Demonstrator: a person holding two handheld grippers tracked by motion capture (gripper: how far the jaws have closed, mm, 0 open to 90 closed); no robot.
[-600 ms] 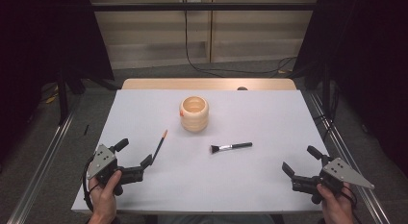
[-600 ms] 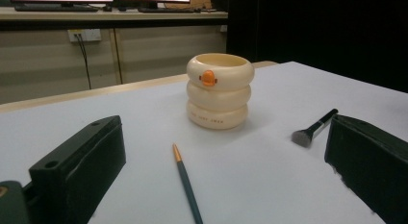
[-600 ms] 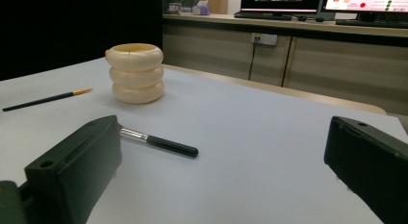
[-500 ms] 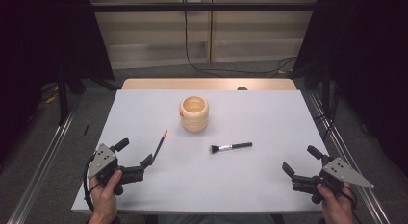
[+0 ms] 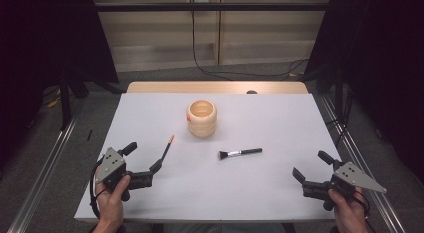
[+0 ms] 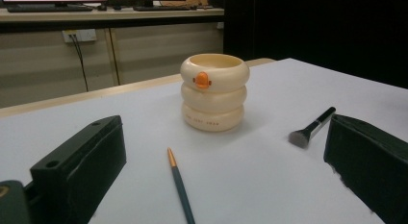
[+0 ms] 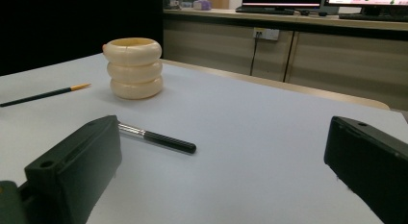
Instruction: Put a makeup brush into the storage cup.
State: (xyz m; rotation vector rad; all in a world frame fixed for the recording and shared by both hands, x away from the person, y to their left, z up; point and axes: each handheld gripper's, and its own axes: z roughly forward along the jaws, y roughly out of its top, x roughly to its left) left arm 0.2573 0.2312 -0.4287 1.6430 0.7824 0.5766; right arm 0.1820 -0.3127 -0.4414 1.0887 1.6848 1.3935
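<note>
Left claw (image 5: 144, 162) and right claw (image 5: 311, 167) rest wide and empty at the worktop's (image 5: 280, 123) near corners, apparently staged, flanking pencil (image 5: 166, 149), brush (image 5: 240, 153) and ringed cup (image 5: 202, 118).

Cream ringed holder (image 5: 202, 118) upright mid-table, pencil (image 5: 165, 151) and brush (image 5: 240, 153) lying flat nearby

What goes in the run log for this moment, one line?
left gripper: open, empty | right gripper: open, empty | holder: upright, table centre | pencil: lying flat | brush: lying flat
</note>
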